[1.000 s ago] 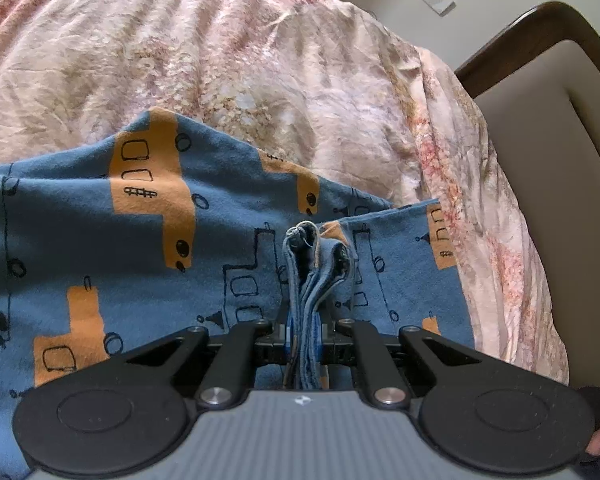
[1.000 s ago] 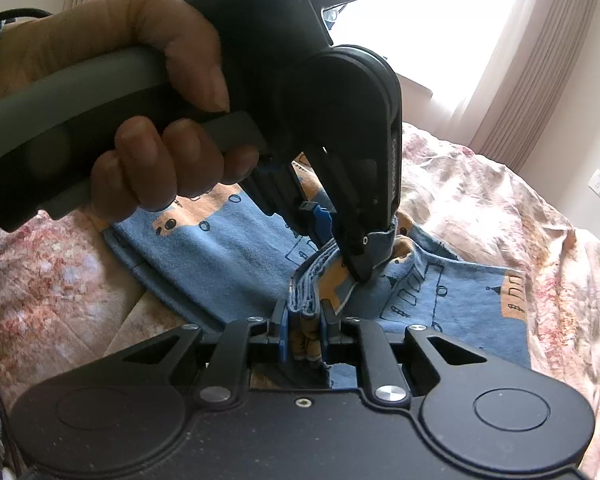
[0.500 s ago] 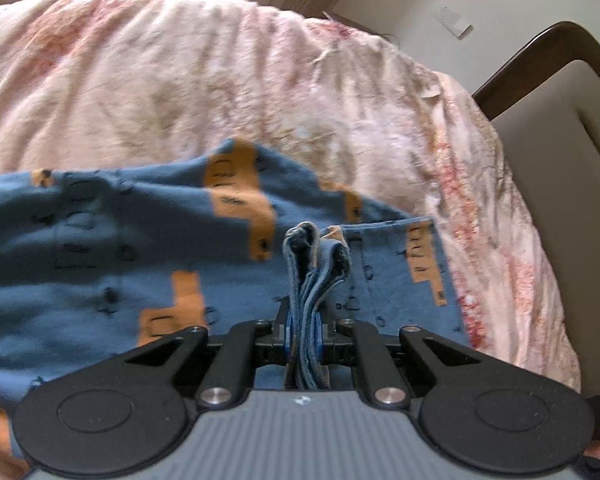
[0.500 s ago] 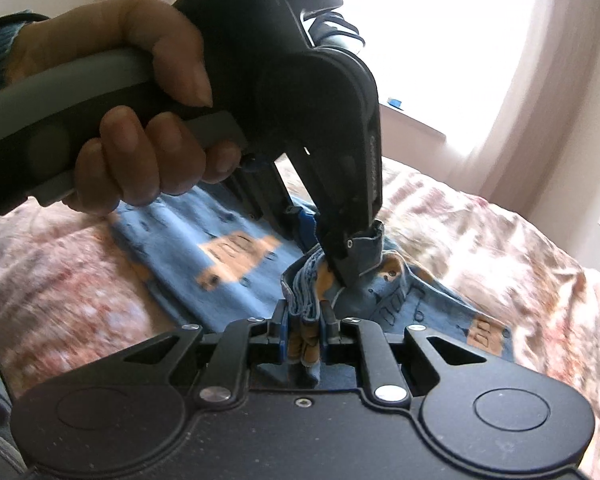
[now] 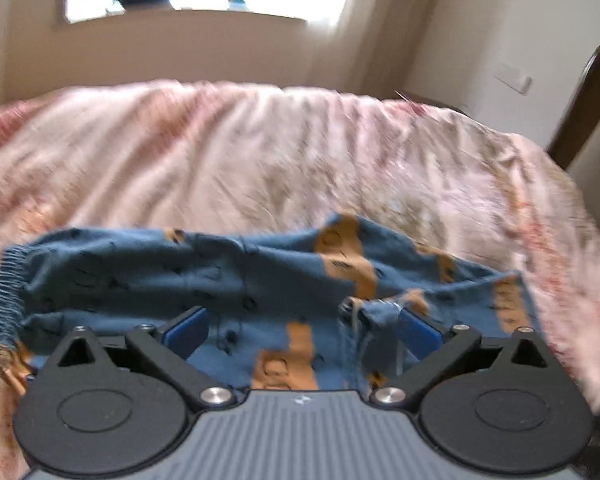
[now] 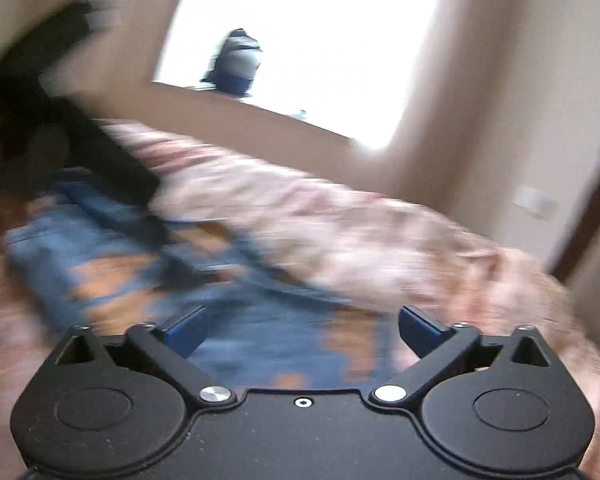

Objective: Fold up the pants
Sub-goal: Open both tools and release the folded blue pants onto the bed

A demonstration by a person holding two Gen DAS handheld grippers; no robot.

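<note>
The blue pants (image 5: 228, 276) with orange patches lie folded on the pink floral bedspread (image 5: 260, 152). Their gathered waistband (image 5: 4, 296) is at the left. My left gripper (image 5: 300, 328) is open just above the pants, and a bunched hem edge (image 5: 364, 312) rests beside its right finger (image 5: 418, 332). My right gripper (image 6: 300, 330) is open and empty over the pants (image 6: 148, 264), which are blurred in the right wrist view. The left gripper's dark body (image 6: 80, 128) shows blurred at the upper left there.
A bright window with a sill (image 5: 204, 8) is behind the bed. A dark wooden headboard (image 5: 588, 92) stands at the right. A wall switch (image 5: 512, 78) is on the right wall. The bedspread stretches wide beyond the pants.
Both grippers have opened and let go of the bunched pants edges. The pants have dropped onto the bed. Both grippers have tilted up and swung, so the window is in view.
</note>
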